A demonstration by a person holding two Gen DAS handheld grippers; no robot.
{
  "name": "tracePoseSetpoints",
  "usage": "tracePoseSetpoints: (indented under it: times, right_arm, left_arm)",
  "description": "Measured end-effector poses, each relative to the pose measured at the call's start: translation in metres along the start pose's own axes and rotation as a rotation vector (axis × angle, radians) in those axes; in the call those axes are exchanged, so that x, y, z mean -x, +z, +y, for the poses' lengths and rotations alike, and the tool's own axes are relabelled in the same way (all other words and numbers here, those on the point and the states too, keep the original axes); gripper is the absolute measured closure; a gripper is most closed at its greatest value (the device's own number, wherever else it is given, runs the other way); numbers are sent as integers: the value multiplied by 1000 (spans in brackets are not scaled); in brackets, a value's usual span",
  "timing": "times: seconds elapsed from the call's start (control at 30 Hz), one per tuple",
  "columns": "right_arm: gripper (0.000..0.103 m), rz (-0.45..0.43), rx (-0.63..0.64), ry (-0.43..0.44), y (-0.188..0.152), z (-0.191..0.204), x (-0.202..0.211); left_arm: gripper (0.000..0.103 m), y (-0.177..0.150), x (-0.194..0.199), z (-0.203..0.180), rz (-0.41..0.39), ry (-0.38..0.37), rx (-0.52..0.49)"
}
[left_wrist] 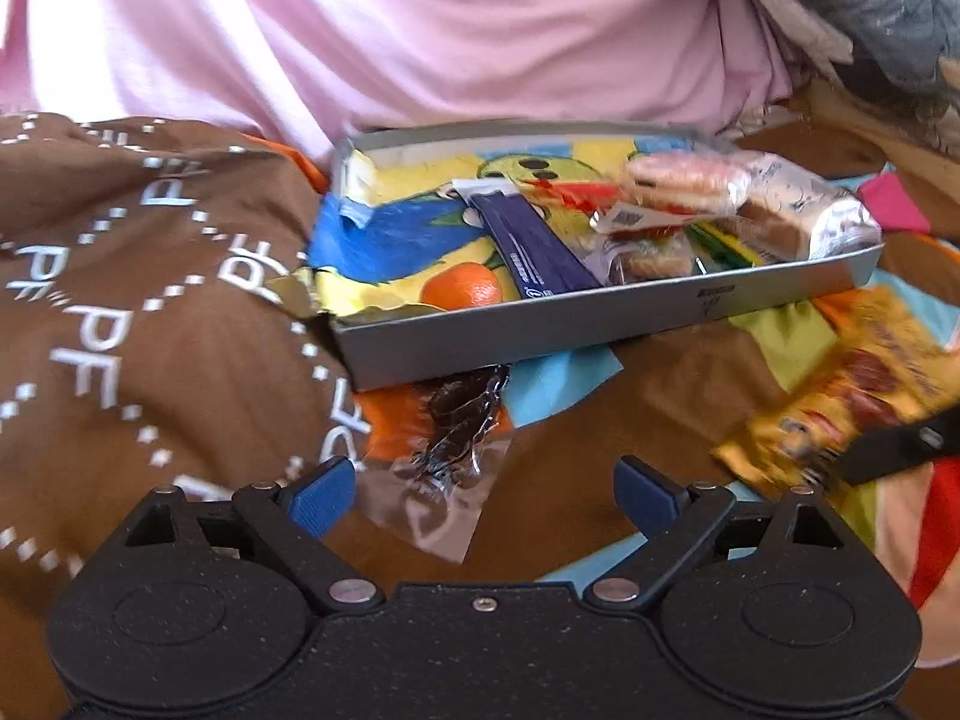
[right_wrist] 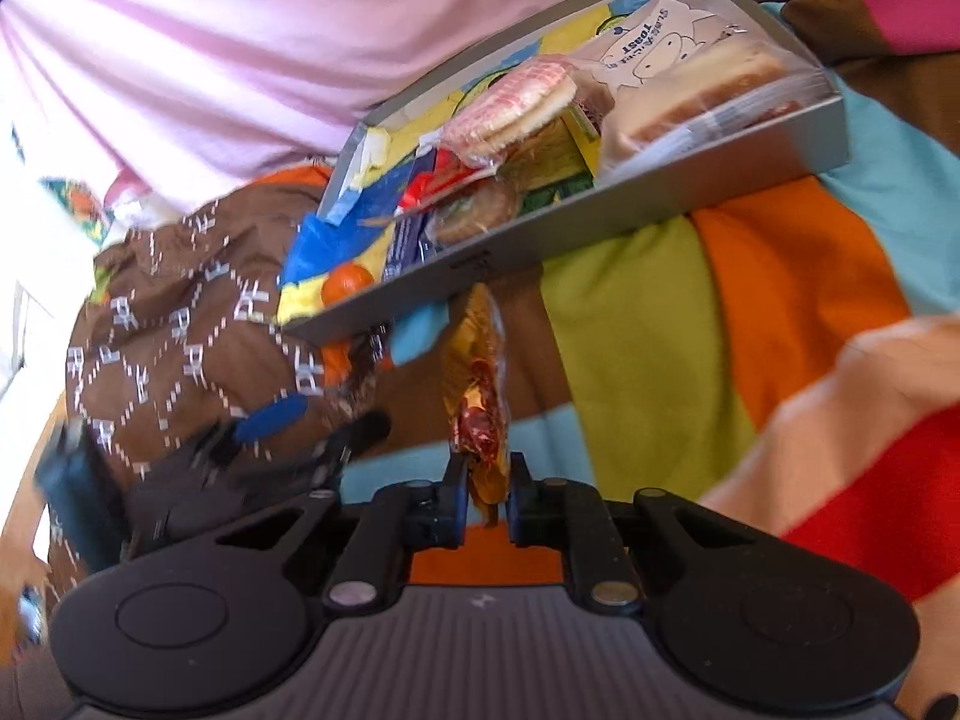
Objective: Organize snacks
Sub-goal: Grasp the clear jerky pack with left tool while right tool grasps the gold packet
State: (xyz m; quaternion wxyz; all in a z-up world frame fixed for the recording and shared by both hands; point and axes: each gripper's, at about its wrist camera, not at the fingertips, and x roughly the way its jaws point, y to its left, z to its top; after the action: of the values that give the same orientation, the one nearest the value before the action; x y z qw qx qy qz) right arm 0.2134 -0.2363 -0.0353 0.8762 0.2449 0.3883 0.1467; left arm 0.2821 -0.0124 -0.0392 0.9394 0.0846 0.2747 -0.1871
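Observation:
A shallow grey box [left_wrist: 600,315] [right_wrist: 660,195] lies on a bed and holds several snacks. Among them are a pink round wafer pack [left_wrist: 684,177] [right_wrist: 516,105], a toast pack [left_wrist: 798,210] [right_wrist: 690,78], a dark blue stick packet [left_wrist: 534,240] and a round cookie [right_wrist: 474,210]. My left gripper [left_wrist: 483,495] is open just in front of a clear-wrapped dark snack [left_wrist: 456,432] that lies below the box. My right gripper [right_wrist: 487,480] is shut on a yellow snack packet [right_wrist: 480,396] [left_wrist: 840,396], held off the bedding in front of the box.
A brown cloth with white letters [left_wrist: 120,300] [right_wrist: 180,330] is bunched to the left of the box. Pink fabric [left_wrist: 420,30] rises behind it. A multi-coloured striped blanket [right_wrist: 750,300] covers the surface to the right. Colourful fruit-print paper [left_wrist: 384,240] lines the box.

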Motion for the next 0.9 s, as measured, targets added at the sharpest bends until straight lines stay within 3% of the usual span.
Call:
tracePoseSetpoints:
  times: [0.13, 0.27, 0.37, 0.5, 0.73, 0.9]
  right_arm:
    - [89, 14, 30, -11, -9, 0, 5]
    - [89, 28, 67, -17, -13, 1, 3]
    - [89, 31, 69, -11, -13, 1, 1]
    - [89, 28, 67, -3, -13, 1, 0]
    - [89, 29, 55, -9, -17, -3, 2]
    - [89, 33, 49, -15, -25, -6, 8]
  left_arm:
    - [10, 7, -14, 0, -5, 16, -14]
    - [12, 11, -29, 2, 44, 8, -18]
    - [23, 14, -29, 3, 57, -8, -11]
    - [46, 15, -27, 6, 84, 10, 0]
    - [52, 12, -19, 1, 123, -1, 11]
    - [53, 9, -7, 2, 161, -28, 79]
